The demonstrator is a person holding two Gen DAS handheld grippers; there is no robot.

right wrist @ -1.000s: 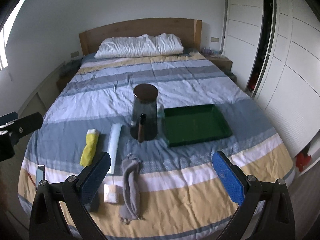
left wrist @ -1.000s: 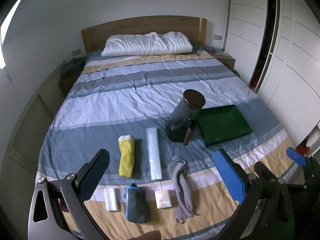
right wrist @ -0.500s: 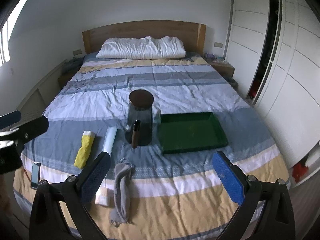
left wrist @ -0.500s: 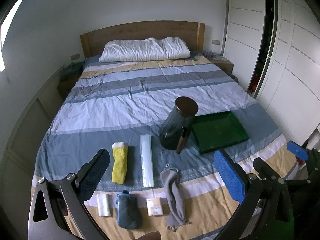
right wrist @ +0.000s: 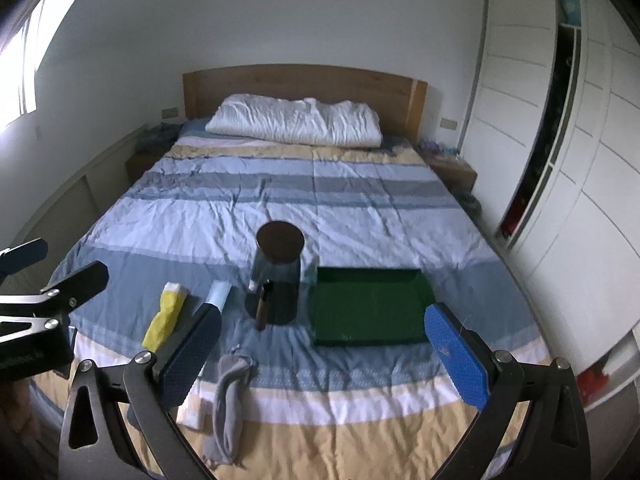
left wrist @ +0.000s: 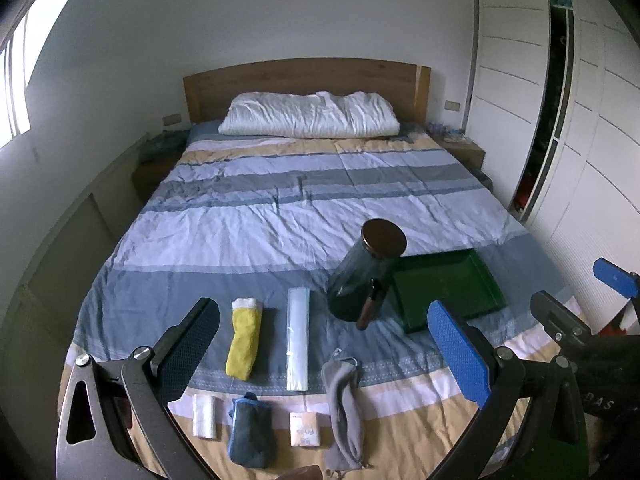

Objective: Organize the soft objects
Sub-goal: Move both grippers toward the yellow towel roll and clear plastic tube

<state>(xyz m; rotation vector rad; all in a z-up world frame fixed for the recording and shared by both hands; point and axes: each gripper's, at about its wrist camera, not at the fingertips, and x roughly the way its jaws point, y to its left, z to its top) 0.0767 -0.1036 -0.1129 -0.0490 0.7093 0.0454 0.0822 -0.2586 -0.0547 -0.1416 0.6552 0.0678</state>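
Observation:
Near the foot of the striped bed lie a yellow rolled cloth (left wrist: 243, 338) (right wrist: 165, 316), a clear plastic roll (left wrist: 298, 338), a grey sock (left wrist: 343, 400) (right wrist: 230, 392), a dark blue cloth (left wrist: 249, 428), a small white folded piece (left wrist: 204, 416) and a beige tissue pack (left wrist: 305, 429). A green tray (left wrist: 448, 290) (right wrist: 370, 306) sits to the right of a dark jar with a brown lid (left wrist: 366, 270) (right wrist: 278, 272). My left gripper (left wrist: 324, 352) hangs open above the items. Also open, my right gripper (right wrist: 320, 360) hovers before the tray, empty.
A white pillow (left wrist: 310, 115) lies by the wooden headboard (left wrist: 304, 76). White wardrobe doors (left wrist: 580, 140) line the right wall. A nightstand (right wrist: 452, 170) stands on either side. A small brown bottle (right wrist: 264, 306) leans at the jar's front.
Both grippers have pulled back and risen from the bed, so the items look smaller and farther. Nothing on the bed has moved.

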